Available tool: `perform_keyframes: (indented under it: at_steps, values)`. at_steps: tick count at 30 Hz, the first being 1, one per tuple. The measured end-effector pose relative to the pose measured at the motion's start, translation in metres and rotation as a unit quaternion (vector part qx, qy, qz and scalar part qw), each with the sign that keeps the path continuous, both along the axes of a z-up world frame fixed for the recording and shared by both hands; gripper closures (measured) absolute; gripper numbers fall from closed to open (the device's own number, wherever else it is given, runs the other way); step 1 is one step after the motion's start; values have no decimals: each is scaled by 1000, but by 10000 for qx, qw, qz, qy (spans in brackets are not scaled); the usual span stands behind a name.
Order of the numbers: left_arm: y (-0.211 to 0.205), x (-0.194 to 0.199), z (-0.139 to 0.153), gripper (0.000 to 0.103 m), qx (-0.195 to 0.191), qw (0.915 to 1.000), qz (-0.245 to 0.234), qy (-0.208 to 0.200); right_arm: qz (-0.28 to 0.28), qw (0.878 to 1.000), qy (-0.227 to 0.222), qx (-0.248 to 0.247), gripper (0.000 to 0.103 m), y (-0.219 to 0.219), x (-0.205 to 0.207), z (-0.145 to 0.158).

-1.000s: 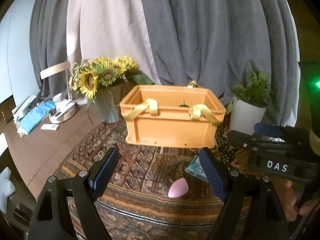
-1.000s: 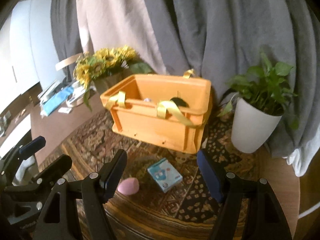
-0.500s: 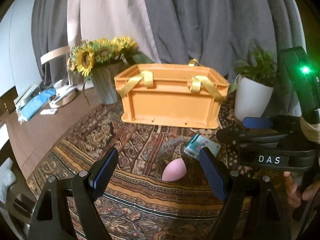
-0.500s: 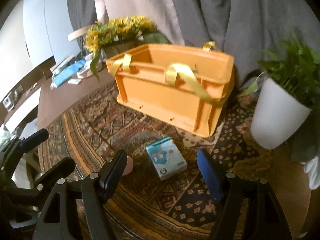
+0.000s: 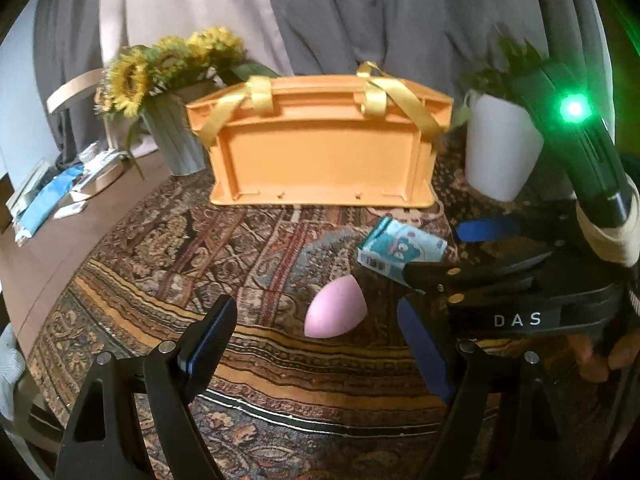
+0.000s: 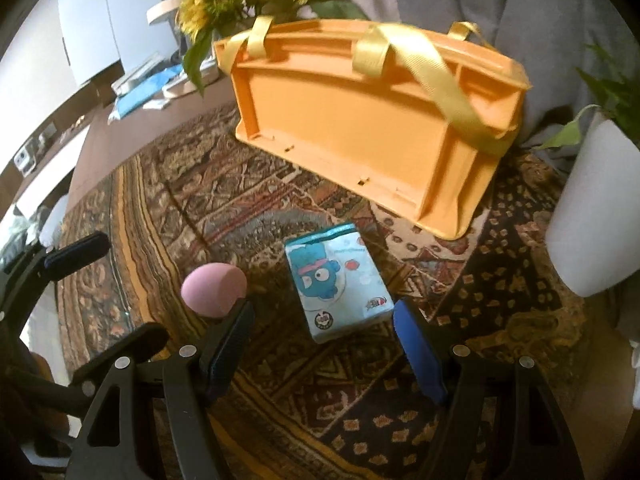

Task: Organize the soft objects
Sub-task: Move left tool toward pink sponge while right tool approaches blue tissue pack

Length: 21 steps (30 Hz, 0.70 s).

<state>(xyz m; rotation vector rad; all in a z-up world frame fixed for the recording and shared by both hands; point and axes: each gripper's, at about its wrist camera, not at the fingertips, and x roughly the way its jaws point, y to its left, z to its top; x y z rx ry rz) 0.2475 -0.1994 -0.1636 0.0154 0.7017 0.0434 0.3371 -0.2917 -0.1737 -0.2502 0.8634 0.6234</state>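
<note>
Left wrist view: both claws have been lowered since a second ago; the left claw (image 5: 316, 344), open, frames the pink sponge (image 5: 335, 309) at 12 o'clock. The right claw (image 6: 324, 344), also open, is brought over the blue tissue pack (image 6: 338, 280), so two grasps are probably being prepared.

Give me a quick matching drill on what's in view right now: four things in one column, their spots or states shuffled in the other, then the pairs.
Things:
1. pink sponge
2. tissue pack
3. orange crate
4. white plant pot

Places or states:
A. at the back of the rug, yellow straps draped over its rim
B. right of the crate
C. lying ahead of the open right gripper
D. lying ahead of the open left gripper

Pairs: 1-D, 2-C, 3-A, 4-B
</note>
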Motion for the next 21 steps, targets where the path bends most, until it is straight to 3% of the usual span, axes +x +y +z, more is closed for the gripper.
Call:
perform_keyframes:
  at_steps: [15, 21]
  values:
    - [0, 33, -29, 25, -83, 9989, -176, 422, 176, 9993, 95, -309, 30, 9, 29, -22]
    - [3, 43, -35, 34, -134, 9988, -181, 440, 300, 9989, 180, -324, 30, 14, 36, -27]
